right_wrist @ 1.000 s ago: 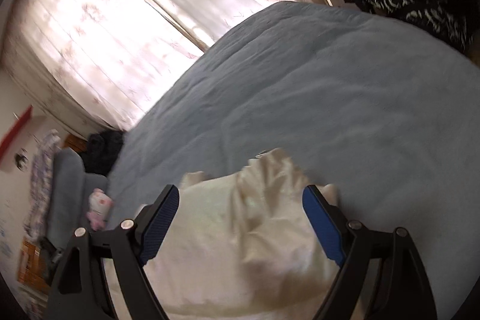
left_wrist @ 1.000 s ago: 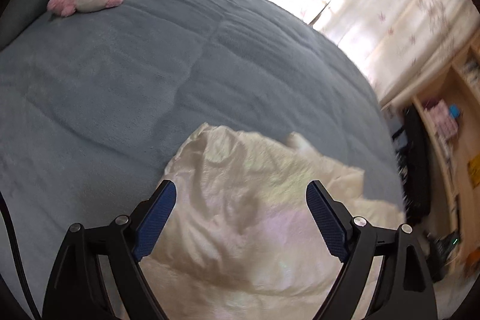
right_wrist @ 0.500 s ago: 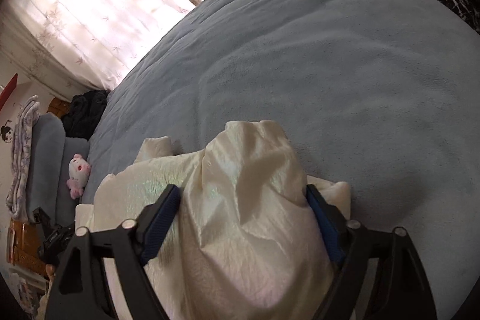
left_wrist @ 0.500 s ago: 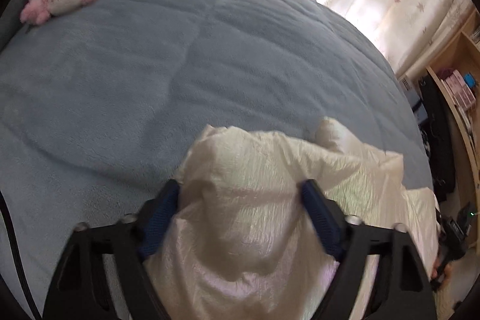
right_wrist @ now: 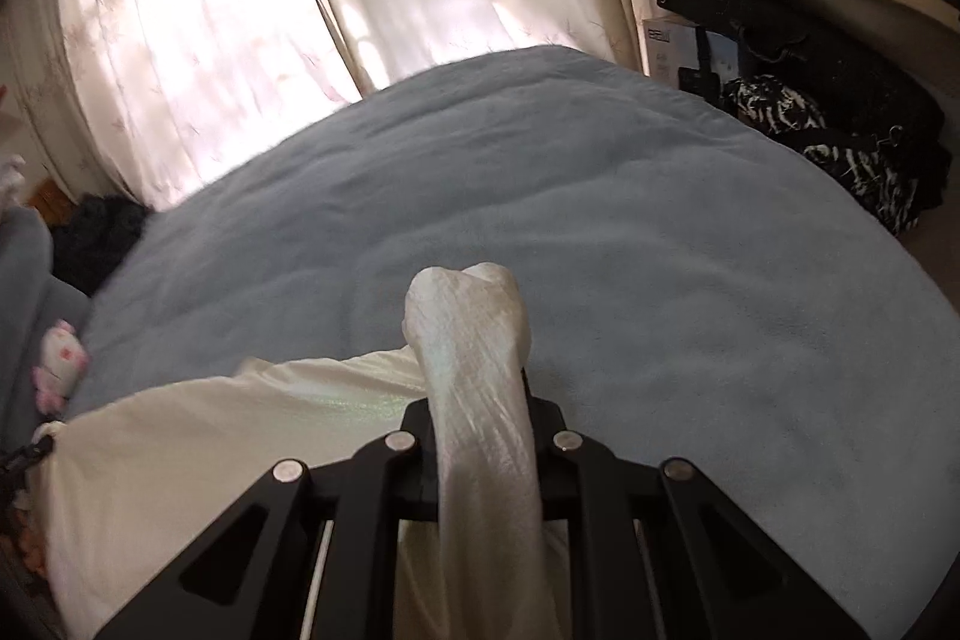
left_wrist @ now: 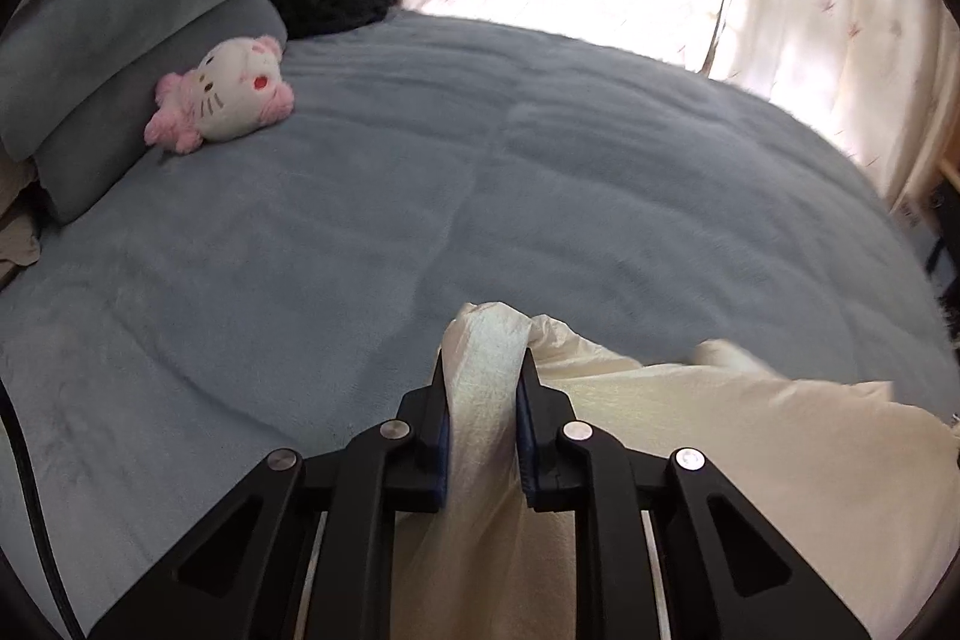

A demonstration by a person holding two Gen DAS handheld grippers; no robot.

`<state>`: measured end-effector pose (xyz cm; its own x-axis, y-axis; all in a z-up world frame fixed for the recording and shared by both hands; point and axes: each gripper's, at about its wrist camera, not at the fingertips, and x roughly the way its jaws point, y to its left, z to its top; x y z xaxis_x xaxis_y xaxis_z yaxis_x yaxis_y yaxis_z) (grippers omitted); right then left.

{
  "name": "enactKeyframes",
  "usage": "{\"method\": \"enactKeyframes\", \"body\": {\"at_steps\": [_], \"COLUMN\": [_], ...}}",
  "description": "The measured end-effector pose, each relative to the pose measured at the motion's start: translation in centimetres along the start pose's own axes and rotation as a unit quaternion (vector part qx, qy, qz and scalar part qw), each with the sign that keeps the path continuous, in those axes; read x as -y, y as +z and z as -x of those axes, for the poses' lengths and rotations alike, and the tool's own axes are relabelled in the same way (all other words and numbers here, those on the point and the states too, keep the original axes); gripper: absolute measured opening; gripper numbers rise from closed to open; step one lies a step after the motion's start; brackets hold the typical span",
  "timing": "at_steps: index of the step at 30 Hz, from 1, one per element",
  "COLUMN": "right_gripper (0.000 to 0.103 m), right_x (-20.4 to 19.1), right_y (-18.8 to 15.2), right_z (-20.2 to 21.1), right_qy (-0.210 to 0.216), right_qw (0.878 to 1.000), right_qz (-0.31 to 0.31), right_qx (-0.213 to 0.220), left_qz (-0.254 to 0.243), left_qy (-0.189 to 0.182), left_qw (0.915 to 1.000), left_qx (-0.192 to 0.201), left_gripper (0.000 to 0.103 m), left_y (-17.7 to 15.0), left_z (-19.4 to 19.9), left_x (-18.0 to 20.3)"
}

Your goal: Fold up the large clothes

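Your left gripper [left_wrist: 480, 376] is closing on a bunched ridge of the cream garment [left_wrist: 750, 436] — cloth fills the gap between its jaws. Your right gripper [right_wrist: 474, 388] is likewise closing, with a thick roll of the same cloth standing up between its jaws. The garment lies at the near edge of the bed [left_wrist: 420, 196], spread between your two grips, on the grey-blue blanket. A plush toy [left_wrist: 225, 94] rests well apart, against the pillows [left_wrist: 120, 16] at the head of the bed.

Judged from its sheen and soft creases, the fabric is light, limp and likely slippery — it will sag between your hands and may slide out of a shallow pinch. Hold well into the gathered ridge, not at its tip, and keep the span taut when you lift.
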<state>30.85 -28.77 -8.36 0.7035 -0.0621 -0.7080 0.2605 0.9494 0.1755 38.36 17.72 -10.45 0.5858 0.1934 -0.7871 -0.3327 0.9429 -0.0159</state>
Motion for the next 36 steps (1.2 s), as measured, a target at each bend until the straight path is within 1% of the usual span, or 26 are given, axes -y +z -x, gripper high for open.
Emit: {"method": "enactKeyframes", "body": {"at_steps": [1,2,4,9,11,13,15,16,17,18,19,22,23,25,28,30,31,32,34,36], "right_gripper": [0.013,0.013,0.015,0.019,0.02,0.024,0.029,0.037,0.042,0.052,0.058,0.058,0.058,0.058,0.058,0.058,0.058,0.058,0.058,0.058], "right_x": [-0.1,-0.1,0.1,0.5,0.7,0.9,1.0,1.1,1.2,1.2,1.2,1.0,0.7,0.0,-2.8,-5.6,-7.5,-9.0,-12.4,-15.6], "right_y": [-0.4,-0.9,-1.7,-2.3,-2.8,-3.0,-3.1,-3.1,-3.0,-2.9,-2.6,-1.4,-0.8,0.1,1.1,1.1,0.8,0.4,-0.6,-1.8], "right_z": [-1.0,-2.2,-3.6,-5.0,-5.5,-5.9,-6.1,-6.2,-6.2,-6.3,-6.2,-5.3,-4.5,-2.2,1.3,2.8,3.5,4.0,4.3,3.7], "right_qy": [-0.011,-0.02,-0.028,-0.032,-0.031,-0.027,-0.029,-0.029,-0.036,-0.047,-0.061,-0.075,-0.076,-0.061,-0.039,-0.011,0.006,0.02,0.046,0.051], "right_qw": [1.0,0.999,0.999,0.998,0.998,0.998,0.998,0.998,0.997,0.996,0.994,0.99,0.99,0.994,0.998,0.999,0.999,0.999,0.998,0.997], "right_qz": [0.004,0.008,0.009,0.001,-0.006,-0.013,-0.018,-0.021,-0.022,-0.023,-0.027,-0.023,-0.026,-0.037,-0.03,-0.016,-0.004,0.007,0.037,0.06], "right_qx": [-0.013,-0.028,-0.043,-0.046,-0.049,-0.049,-0.053,-0.057,-0.064,-0.073,-0.086,-0.113,-0.113,-0.088,-0.047,-0.037,-0.031,-0.026,-0.014,0.0], "left_qz": [-0.001,0.009,0.033,0.043,0.047,0.047,0.045,0.043,0.039,0.034,0.032,0.019,0.022,0.029,0.026,0.01,-0.001,-0.014,-0.046,-0.079], "left_qy": [0.013,0.021,0.022,0.037,0.035,0.034,0.033,0.032,0.031,0.03,0.03,0.021,0.014,-0.006,-0.04,-0.07,-0.077,-0.084,-0.098,-0.102], "left_qw": [0.9999,0.9994,0.9985,0.9976,0.9974,0.9975,0.9975,0.9976,0.9977,0.9978,0.9978,0.9989,0.9993,0.9995,0.9987,0.9973,0.9968,0.9962,0.9939,0.9915], "left_qx": [-0.011,-0.025,-0.039,-0.04,-0.041,-0.042,-0.043,-0.045,-0.046,-0.048,-0.049,-0.037,-0.027,-0.008,0.014,0.02,0.022,0.021,0.022,0.013], "left_gripper": [0.015,0.015,0.015,0.015,0.015,0.015,0.015,0.015,0.015,0.015,0.016,0.018,0.018,0.021,0.022,0.023,0.024,0.026,0.027,0.028], "left_y": [-0.4,-0.8,-1.4,-1.8,-2.0,-2.1,-2.0,-1.9,-1.8,-1.7,-1.4,-0.6,-0.1,0.6,1.2,0.9,0.6,0.1,-1.0,-2.2], "left_z": [-1.2,-2.5,-3.9,-5.4,-5.8,-6.1,-5.9,-5.6,-5.4,-5.1,-4.7,-2.5,-1.3,1.0,4.4,6.4,7.0,7.5,7.8,7.0], "left_x": [0.1,-0.1,-0.5,-1.0,-1.0,-1.0,-1.2,-1.1,-1.1,-1.1,-1.1,-0.8,-0.8,-0.5,1.1,3.5,4.7,6.1,8.9,11.6]}}
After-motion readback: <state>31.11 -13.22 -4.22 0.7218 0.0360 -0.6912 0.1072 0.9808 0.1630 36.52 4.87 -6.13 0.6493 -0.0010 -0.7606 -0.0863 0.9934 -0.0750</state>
